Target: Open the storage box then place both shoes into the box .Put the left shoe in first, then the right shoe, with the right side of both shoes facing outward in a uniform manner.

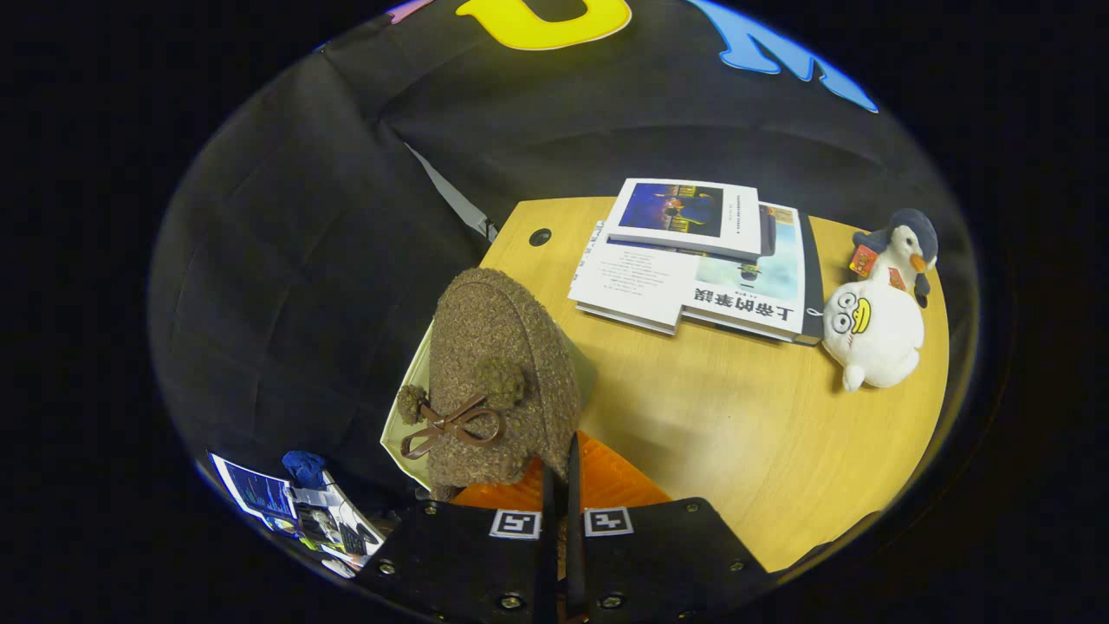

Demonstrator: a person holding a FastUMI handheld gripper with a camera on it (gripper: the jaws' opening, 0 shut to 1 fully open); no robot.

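Shoe [502,373], brown and fuzzy with a bow, held up at 11 o'clock just ahead of the gripper [561,472], fingers nearly together, apparently pinching its heel edge. Pale box [400,414] below it at 10 o'clock on the table [736,416]; open or not, cannot tell. Judged mid-task: one shoe in transit, not yet placed; second shoe's whereabouts undetermined.

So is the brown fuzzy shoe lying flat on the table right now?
No, the brown shoe is lifted, toe pointing away, with the gripper fingers pinched on its heel edge.
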